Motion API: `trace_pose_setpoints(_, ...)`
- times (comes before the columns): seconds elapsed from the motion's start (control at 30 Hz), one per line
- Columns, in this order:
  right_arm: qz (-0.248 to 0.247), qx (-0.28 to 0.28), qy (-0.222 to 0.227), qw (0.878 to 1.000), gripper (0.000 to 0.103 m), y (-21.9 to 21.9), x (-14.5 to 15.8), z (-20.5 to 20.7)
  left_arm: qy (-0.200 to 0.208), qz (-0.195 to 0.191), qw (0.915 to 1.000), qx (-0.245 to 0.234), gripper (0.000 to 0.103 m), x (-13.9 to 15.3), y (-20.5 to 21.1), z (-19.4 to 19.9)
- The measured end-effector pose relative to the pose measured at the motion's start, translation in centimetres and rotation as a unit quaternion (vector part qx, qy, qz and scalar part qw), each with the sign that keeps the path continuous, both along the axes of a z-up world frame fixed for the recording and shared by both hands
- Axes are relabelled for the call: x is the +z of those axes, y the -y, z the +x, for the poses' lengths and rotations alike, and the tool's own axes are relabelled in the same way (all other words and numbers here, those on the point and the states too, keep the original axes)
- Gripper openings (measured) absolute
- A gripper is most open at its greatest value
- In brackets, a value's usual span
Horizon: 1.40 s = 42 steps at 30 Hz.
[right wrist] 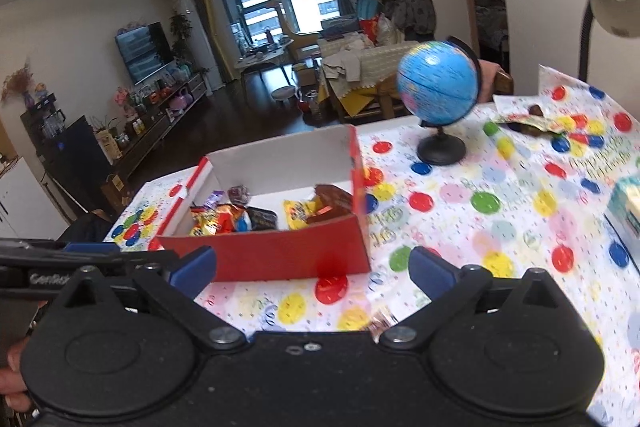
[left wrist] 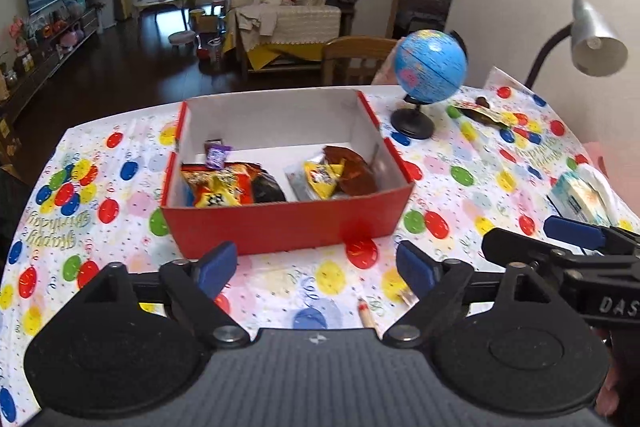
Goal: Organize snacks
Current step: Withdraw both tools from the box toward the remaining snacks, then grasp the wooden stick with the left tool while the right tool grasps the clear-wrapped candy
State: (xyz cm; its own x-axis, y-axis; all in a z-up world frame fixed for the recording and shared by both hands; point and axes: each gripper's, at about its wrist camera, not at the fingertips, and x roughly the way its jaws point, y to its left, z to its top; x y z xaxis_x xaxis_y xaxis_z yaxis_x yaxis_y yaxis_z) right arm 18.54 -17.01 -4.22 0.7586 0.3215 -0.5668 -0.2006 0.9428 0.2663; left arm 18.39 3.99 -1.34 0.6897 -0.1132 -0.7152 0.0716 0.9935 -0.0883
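The open red cardboard box with a white interior (left wrist: 288,223) stood on the surface (left wrist: 280,291), which was covered by a white cloth printed with coloured balloons. Inside the box lay the snacks: an orange-and-yellow crinkled packet (left wrist: 218,187) at the near left, a small purple wrapped sweet (left wrist: 217,154) behind it, a yellow triangular packet (left wrist: 322,177) to the right, and a brown wrapper (left wrist: 352,173) touching that packet. The left tongs (left wrist: 316,269) hung just in front of the box, spread wide, with nothing between the blue pads. The right tongs (right wrist: 312,269) stood beside them, fully spread and likewise empty. A blue globe on a black stand (left wrist: 430,67) stood to the right of the box, with a grey desk lamp (left wrist: 596,41) beyond it.
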Motion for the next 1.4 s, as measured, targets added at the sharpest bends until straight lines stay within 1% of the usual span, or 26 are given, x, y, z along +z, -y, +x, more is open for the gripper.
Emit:
trace_pose_setpoints(0.07,0.001,-0.008,-0.005,1.000,0.103,0.7,-0.6,-0.3,-0.004,-0.008,0.9999,-0.007,0.090,-0.5,0.5,-0.3)
trace_pose_setpoints(0.17,-0.006,-0.025,-0.006,1.000,0.103,1.6,-1.5,-0.9,-0.010,-0.018,0.9998,-0.007,0.102,-1.6,1.2,-0.6)
trace_pose_setpoints(0.33,-0.027,-0.049,-0.018,0.998,0.103,3.4,-3.3,-1.2,-0.021,-0.014,0.9997,0.005,0.102,-3.7,2.4,-0.7)
trace_pose_setpoints(0.47,-0.039,-0.058,-0.036,0.997,0.102,4.3,-4.9,-1.4,-0.058,-0.009,0.9983,0.002,0.102,-5.9,3.5,-0.3)
trace_pose_setpoints(0.73,-0.062,-0.066,-0.060,0.994,0.102,4.7,-7.2,-0.8,-0.089,0.014,0.9958,0.016,0.102,-9.9,5.1,0.4)
trace_pose_setpoints(0.9,-0.060,-0.063,-0.077,0.993,0.101,4.5,-8.4,-0.1,-0.104,0.016,0.9940,0.030,0.102,-11.7,5.4,1.0)
trace_pose_setpoints(1.03,-0.058,-0.066,-0.087,0.992,0.100,4.3,-9.1,0.7,-0.124,0.021,0.9914,0.037,0.102,-13.3,5.7,1.8)
trace_pose_setpoints(1.27,-0.061,-0.063,-0.102,0.991,0.097,4.0,-10.0,2.1,-0.130,0.026,0.9907,0.028,0.101,-14.6,6.5,2.4)
trace_pose_setpoints(1.4,-0.060,-0.062,-0.107,0.991,0.097,3.9,-10.3,2.7,-0.130,0.028,0.9910,0.017,0.093,-14.9,7.0,2.6)
